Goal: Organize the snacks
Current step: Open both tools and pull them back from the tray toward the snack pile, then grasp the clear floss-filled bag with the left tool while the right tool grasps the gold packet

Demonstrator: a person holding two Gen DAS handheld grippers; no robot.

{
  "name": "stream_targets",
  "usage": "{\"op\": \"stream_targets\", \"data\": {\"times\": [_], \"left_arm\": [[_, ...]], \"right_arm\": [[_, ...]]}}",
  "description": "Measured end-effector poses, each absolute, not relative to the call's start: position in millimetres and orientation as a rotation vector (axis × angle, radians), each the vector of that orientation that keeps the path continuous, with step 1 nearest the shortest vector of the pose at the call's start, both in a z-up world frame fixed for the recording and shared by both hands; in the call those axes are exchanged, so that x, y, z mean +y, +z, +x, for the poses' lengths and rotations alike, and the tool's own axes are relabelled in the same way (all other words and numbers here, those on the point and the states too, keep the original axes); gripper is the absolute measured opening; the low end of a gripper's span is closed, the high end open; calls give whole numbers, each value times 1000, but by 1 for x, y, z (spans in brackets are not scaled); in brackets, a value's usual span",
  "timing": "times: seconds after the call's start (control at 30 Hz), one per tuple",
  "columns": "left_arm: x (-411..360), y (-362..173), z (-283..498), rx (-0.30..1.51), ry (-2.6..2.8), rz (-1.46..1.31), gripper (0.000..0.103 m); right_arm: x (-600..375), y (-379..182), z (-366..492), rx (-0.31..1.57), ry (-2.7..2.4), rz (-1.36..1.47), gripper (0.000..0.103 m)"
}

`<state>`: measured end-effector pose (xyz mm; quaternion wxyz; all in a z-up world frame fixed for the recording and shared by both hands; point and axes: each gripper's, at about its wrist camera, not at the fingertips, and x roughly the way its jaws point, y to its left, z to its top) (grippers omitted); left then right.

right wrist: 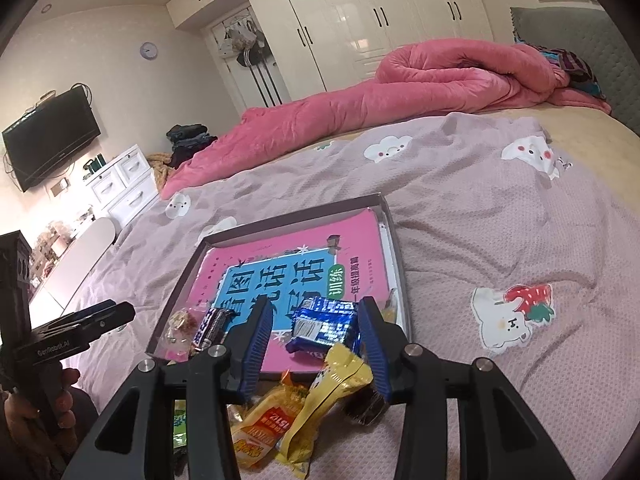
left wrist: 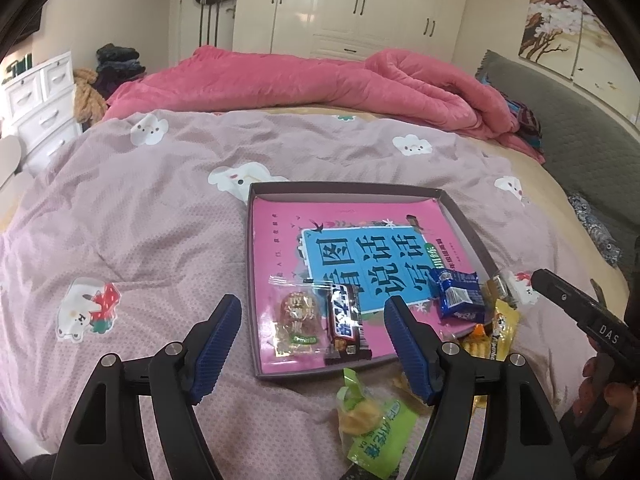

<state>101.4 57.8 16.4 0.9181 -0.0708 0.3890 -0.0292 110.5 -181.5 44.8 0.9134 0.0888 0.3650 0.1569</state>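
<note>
Green snack pkt (left wrist: 372, 424) nearest; choc bar (left wrist: 347, 323) in tray (left wrist: 460, 216) lies lengthwise toward camera. Left gripper (left wrist: 314, 344) & right gripper (right wrist: 316, 344) jaws spread, holding nothing.

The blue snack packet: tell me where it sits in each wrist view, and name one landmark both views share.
Left wrist view: the blue snack packet lies right of centre, in the near right corner of the tray, on the pink book.
Right wrist view: the packet sits low at centre, framed between the open jaws of the right gripper.
Shared landmark: the pink book lining the tray, seen in both.
</note>
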Motion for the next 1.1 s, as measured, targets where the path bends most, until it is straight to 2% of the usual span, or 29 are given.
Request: {"op": "stream_targets", "data": {"times": [0.53,1.1], "left_arm": [[54,14,87,836,-62,-157,77],[5,5,70,865,-171,-60,77]], "right_arm": [[-180,48,94,758,329,190,49],[-179,42,75,808,324,178,49]]}}
